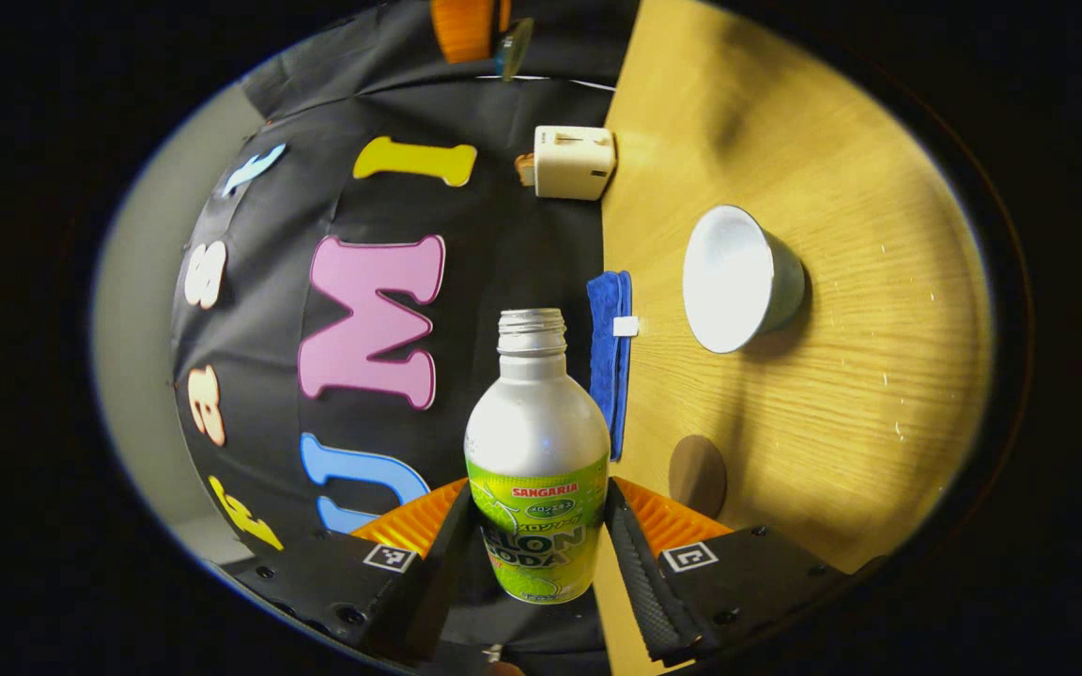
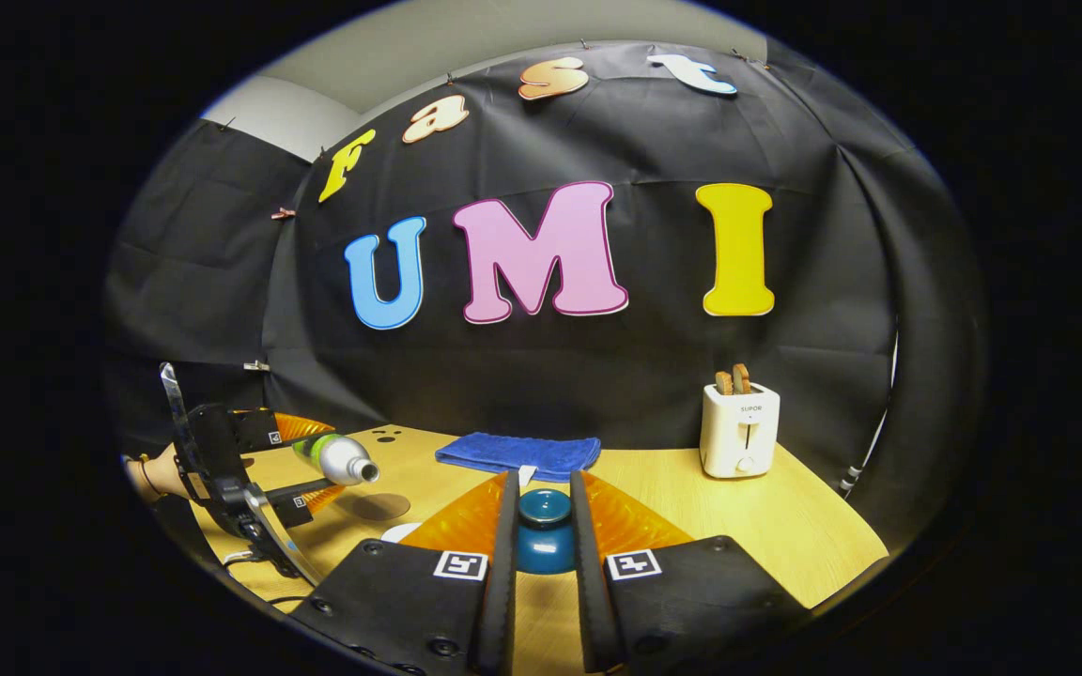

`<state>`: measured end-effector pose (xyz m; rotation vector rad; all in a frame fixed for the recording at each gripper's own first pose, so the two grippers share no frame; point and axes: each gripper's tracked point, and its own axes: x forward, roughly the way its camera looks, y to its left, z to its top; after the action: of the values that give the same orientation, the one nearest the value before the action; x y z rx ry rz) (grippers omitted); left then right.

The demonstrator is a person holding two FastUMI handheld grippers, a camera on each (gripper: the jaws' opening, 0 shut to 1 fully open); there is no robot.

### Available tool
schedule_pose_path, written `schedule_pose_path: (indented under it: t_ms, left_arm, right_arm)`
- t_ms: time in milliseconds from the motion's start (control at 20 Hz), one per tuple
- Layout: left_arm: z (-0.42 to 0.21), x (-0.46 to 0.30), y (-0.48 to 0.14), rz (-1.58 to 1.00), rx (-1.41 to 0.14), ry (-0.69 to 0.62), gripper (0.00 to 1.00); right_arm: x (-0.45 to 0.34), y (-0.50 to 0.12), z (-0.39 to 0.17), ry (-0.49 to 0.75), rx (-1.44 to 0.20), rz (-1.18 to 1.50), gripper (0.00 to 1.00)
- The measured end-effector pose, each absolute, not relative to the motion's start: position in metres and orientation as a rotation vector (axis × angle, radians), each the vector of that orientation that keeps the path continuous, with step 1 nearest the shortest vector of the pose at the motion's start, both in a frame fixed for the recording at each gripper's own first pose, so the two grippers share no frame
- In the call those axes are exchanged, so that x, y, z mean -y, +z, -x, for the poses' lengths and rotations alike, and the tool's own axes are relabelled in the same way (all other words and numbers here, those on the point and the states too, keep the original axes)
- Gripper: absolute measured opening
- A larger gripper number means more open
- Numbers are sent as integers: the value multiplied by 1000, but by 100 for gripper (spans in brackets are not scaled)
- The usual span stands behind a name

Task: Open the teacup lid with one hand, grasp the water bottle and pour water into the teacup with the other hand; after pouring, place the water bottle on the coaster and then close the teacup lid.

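Gripping the water bottle [image 1: 538, 460] around its labelled lower body, the left gripper [image 1: 538, 554] has both fingers pressed against the bottle's sides, and the bottle's uncapped mouth points away from the camera. In the left gripper view the scene is turned on its side: the wooden table [image 1: 842, 394] fills the right, with the open teacup [image 1: 738, 279] sitting on it, its pale interior facing the camera. A round brown coaster [image 1: 697, 475] lies on the table nearer the gripper, well apart from the teacup. A folded blue cloth [image 1: 610, 357] and a white toaster [image 1: 574, 162] stand along the table's far edge by the booth wall. In the right gripper view the right gripper [image 2: 544, 545] is closed on the dark blue teacup lid [image 2: 544, 530], a finger pressing each side. At the left of that view the left gripper [image 2: 311, 469] holds the bottle [image 2: 339, 457] tilted nearly level above the table, with the coaster [image 2: 374, 507] below it and a hand [image 2: 156, 472] behind.
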<state>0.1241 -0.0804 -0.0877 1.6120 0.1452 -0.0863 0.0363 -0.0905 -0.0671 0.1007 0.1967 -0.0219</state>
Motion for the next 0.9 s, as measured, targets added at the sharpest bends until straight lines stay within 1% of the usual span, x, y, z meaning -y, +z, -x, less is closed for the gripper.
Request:
schedule_pose_path:
  t_ms: [200, 450, 900]
  left_arm:
    - [-128, 82, -96, -1719, -169, -125, 80]
    - [-133, 78, -101, -1818, -202, -132, 80]
    - [-135, 74, -93, -1960, -189, -126, 80]
  right_arm:
    - [93, -65, -35, -25, -192, -105, 31]
    - [92, -63, -34, -23, -188, -106, 31]
    - [90, -63, -34, -16, -192, -106, 31]
